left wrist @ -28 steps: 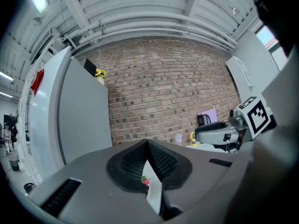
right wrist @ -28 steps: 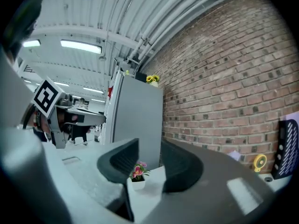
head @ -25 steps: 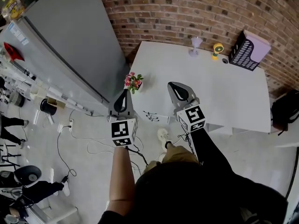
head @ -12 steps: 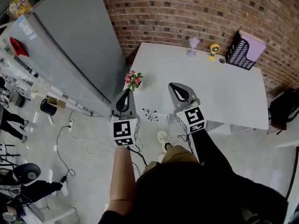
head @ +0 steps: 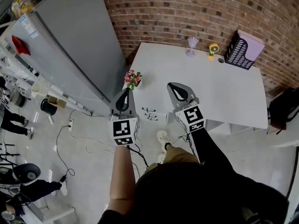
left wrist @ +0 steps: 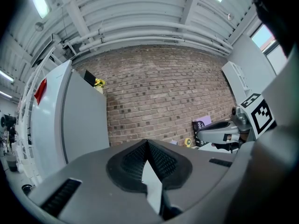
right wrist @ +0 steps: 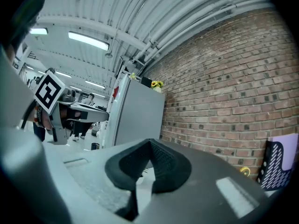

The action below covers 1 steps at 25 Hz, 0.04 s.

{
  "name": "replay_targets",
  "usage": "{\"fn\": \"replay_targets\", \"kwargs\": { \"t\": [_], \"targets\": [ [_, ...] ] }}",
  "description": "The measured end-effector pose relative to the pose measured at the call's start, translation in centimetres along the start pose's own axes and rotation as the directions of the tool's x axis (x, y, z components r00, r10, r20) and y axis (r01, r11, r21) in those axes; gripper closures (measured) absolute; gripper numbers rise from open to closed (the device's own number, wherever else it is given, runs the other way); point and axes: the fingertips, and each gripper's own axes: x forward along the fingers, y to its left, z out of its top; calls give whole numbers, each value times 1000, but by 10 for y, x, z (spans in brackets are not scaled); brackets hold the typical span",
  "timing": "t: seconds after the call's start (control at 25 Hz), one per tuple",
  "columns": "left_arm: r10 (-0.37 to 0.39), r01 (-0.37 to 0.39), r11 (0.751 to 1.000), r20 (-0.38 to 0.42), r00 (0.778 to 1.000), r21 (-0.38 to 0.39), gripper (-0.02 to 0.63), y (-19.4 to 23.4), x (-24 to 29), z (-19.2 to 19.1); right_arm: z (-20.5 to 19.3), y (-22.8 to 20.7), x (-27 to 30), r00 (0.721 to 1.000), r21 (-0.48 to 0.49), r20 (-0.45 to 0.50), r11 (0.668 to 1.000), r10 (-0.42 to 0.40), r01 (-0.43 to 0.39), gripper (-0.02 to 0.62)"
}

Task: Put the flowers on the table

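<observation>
Flowers (head: pixel 133 80) on table (head: pixel 224 92) corner — just beyond left hand-held gripper (head: pixel 125 91), pressed together, right hand-held gripper (head: pixel 176 85) likewise

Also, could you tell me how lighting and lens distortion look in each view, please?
Head view: strong fisheye, so the brick wall and the table look bowed; light is even, and the flowers are small but sharp. Left gripper view: black corners, a glaring ceiling light. Right gripper view: black corners too, a bright strip light.
</observation>
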Motion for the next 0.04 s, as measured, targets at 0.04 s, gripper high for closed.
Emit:
{"fn": "replay_targets", "kwargs": {
  "t": [0.04],
  "targets": [
    [2, -2, 1000, 3, 1000, -3, 598, 0, 0, 1, 1, 0, -1, 1000, -1, 2, 1000, 0, 0, 595]
  ]
}}
